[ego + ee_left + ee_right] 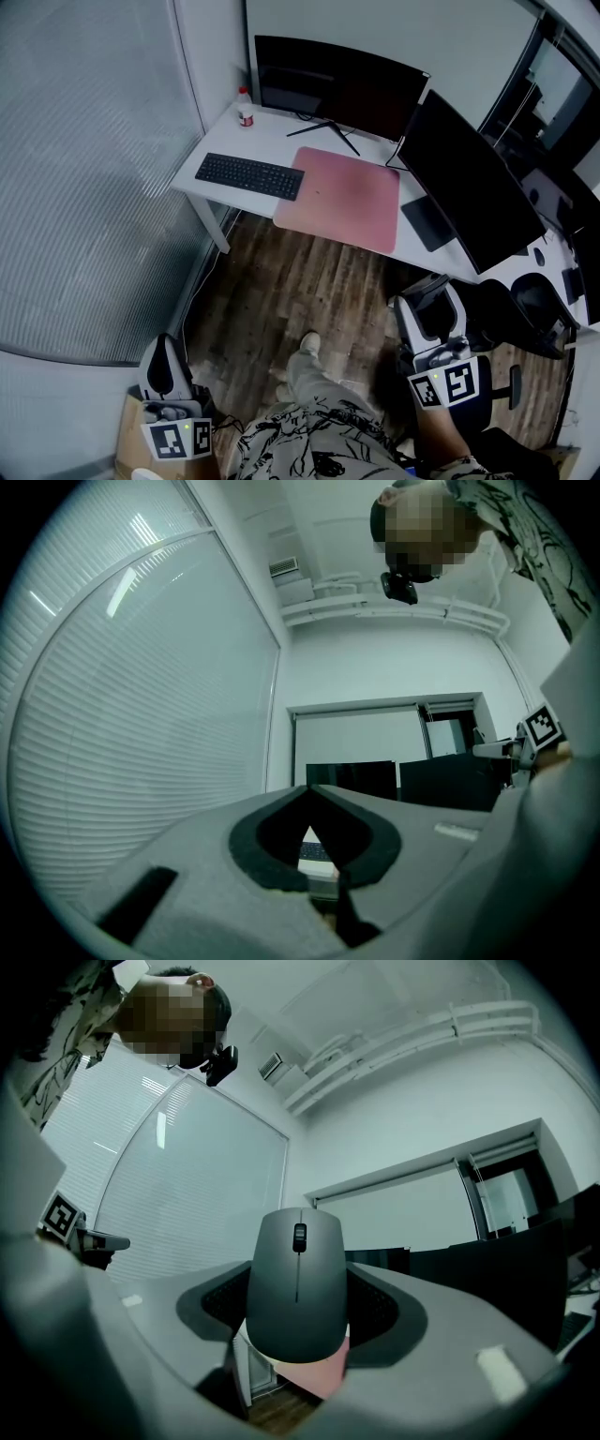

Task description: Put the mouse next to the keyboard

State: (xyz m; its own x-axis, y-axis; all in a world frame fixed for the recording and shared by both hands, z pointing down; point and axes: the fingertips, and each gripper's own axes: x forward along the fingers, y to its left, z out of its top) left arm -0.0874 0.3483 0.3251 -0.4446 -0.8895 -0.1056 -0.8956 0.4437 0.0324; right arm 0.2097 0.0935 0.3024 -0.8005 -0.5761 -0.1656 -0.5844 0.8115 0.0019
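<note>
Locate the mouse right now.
The mouse is clamped in the right tool, at the head view's lower right, above the wood floor and short of the desk with the keyboard.

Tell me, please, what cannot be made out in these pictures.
- Head view: the mouse held in the right gripper is too small and dark to tell there.
- Head view: the label of the bottle is too small to read.
- Left gripper view: its own jaws hide most of the desk; only a sliver of keyboard shows.
</note>
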